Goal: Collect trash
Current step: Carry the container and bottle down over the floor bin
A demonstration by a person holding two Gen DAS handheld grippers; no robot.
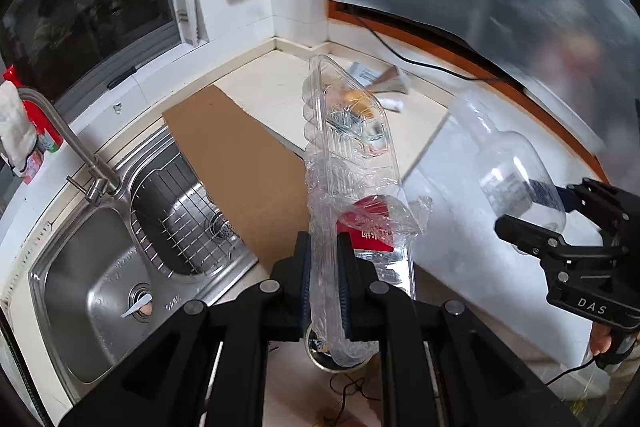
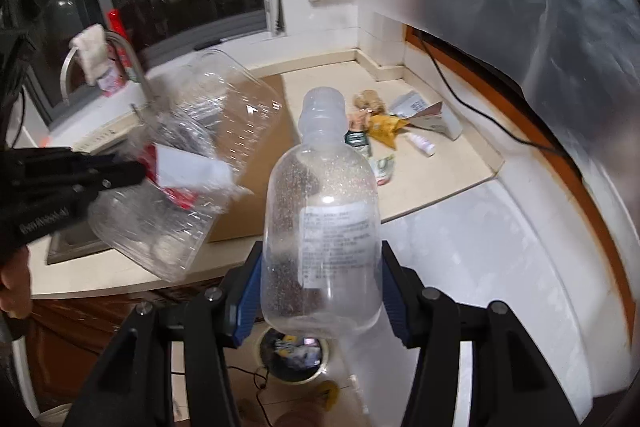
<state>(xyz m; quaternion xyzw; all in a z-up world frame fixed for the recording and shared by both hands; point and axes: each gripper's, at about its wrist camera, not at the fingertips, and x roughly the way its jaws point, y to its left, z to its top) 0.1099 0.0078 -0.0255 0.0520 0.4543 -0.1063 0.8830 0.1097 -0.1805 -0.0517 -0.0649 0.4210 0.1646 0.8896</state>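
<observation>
Your left hand-held gripper [image 1: 324, 267] is clamped on a clear plastic tray [image 1: 352, 155] wrapped in crinkled film, held above the floor beside the sink [image 1: 100, 267]. Your right hand-held gripper [image 2: 320, 291] squeezes an empty clear bottle [image 2: 322, 227] over the round bin [image 2: 294, 355] below. Small wrappers [image 2: 384, 127] lie on the surface [image 2: 440, 163] in the corner.

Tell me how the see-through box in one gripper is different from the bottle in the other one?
The clear plastic box is long, flat and ridged, with crinkled wrap and a red label; the bottle is round with a narrow neck and a white printed label. The left gripper pinches the box at a thin edge, while the right gripper spans the bottle's wide body. Both are clear plastic and look empty, held up above the bin.
</observation>
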